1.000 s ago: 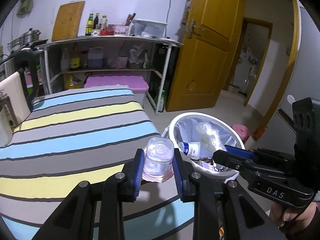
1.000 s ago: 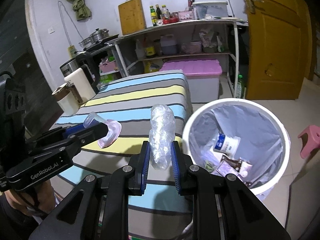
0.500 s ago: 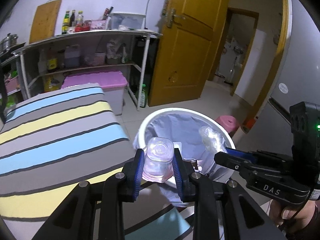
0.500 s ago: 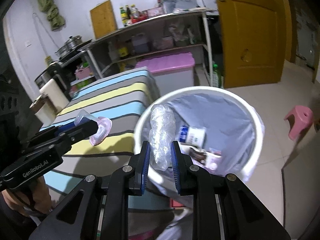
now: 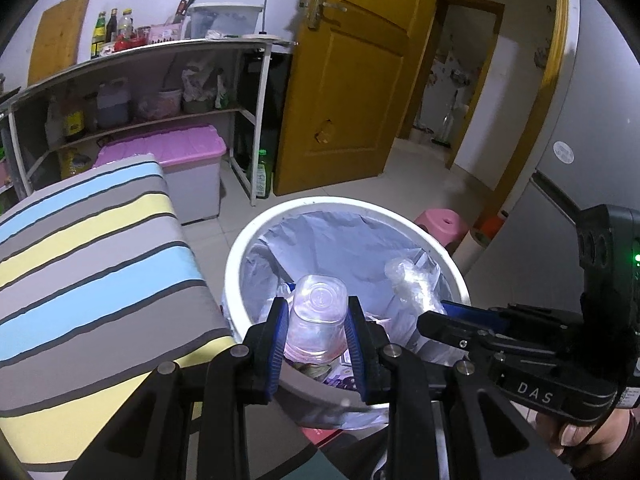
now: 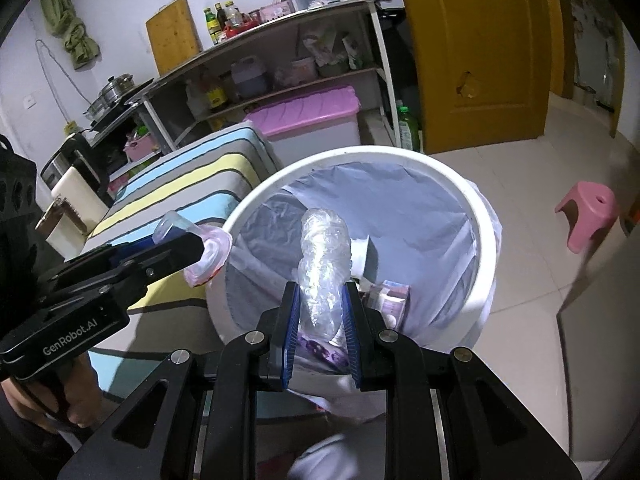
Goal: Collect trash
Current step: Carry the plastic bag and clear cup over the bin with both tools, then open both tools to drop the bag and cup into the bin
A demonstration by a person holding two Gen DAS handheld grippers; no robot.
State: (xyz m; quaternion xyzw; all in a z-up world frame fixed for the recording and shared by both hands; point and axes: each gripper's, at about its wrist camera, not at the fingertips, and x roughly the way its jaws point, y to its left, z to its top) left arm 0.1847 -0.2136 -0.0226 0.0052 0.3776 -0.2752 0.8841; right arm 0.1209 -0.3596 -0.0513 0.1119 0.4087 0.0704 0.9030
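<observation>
The white bin (image 5: 240, 256) gapes just below both your claws. Your right claw (image 6: 320, 320) grips a crushed bottle (image 6: 324, 256) upright over its middle; your left claw (image 5: 316, 328) pinches a cup (image 5: 318, 312), bottom forward, above the near rim.

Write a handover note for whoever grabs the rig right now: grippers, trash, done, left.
Left gripper: shut on the clear plastic cup, held upside down over the bin.
Right gripper: shut on the crumpled plastic bottle, also over the bin.
White lined trash bin stands on the floor beside the striped table; some trash is already inside.
Done: both items picked up and carried over.
Left: release both into the bin.
</observation>
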